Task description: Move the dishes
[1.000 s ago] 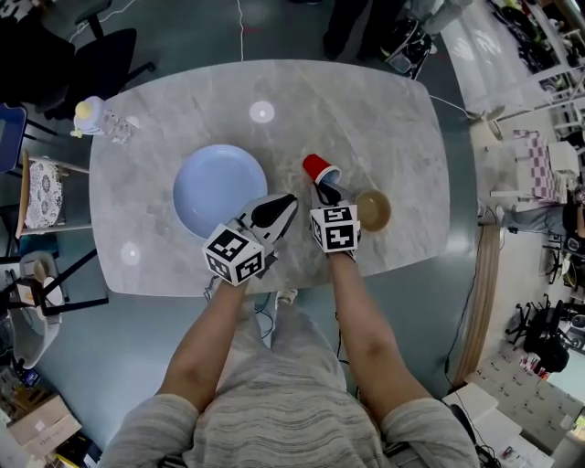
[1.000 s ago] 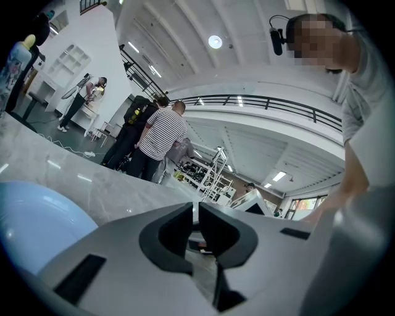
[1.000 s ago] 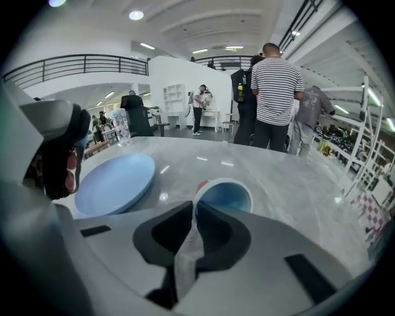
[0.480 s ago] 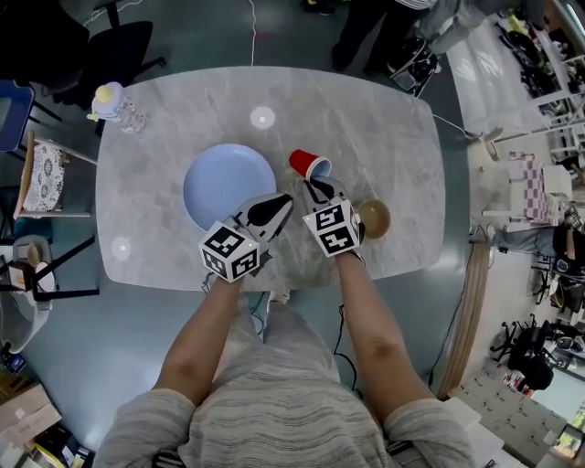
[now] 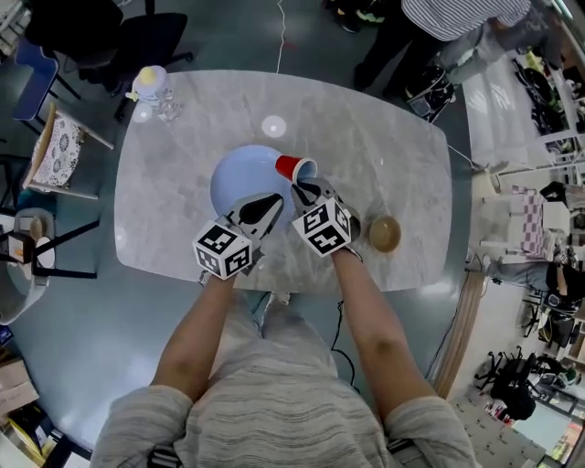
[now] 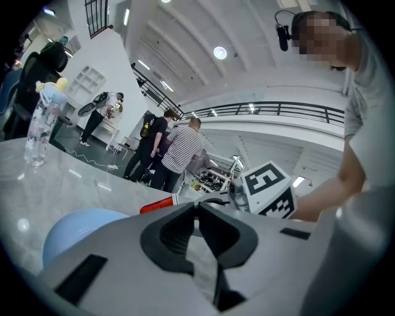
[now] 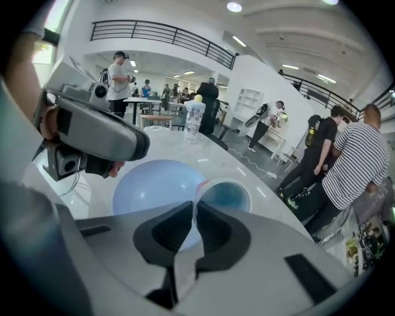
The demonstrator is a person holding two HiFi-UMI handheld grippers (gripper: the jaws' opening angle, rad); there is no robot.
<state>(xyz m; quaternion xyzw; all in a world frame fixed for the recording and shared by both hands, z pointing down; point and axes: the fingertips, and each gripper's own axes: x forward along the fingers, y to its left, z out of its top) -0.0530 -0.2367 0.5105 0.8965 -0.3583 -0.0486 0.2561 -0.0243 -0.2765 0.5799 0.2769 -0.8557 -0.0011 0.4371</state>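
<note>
A light blue plate (image 5: pixel 242 183) lies mid-table. My right gripper (image 5: pixel 306 190) is shut on the rim of a red cup (image 5: pixel 294 168), which it holds tilted over the plate's right edge. In the right gripper view the cup (image 7: pixel 225 196) has its bluish inside facing me, its wall pinched between the jaws, with the plate (image 7: pixel 154 185) behind. My left gripper (image 5: pixel 271 205) hovers at the plate's near edge, shut with nothing in it. The left gripper view shows the cup (image 6: pixel 157 205) and the plate (image 6: pixel 80 228) past its closed jaws. A brown bowl (image 5: pixel 384 234) sits to the right.
A clear bottle with a yellow top (image 5: pixel 155 91) stands at the far left corner of the marble table (image 5: pixel 384 155). Chairs (image 5: pixel 64 146) stand left of the table. A person in a striped shirt (image 5: pixel 457 18) stands beyond its far right side.
My right gripper has carried the red cup leftward, from near the bowl to over the plate's right edge. The left gripper stays shut by the plate.
</note>
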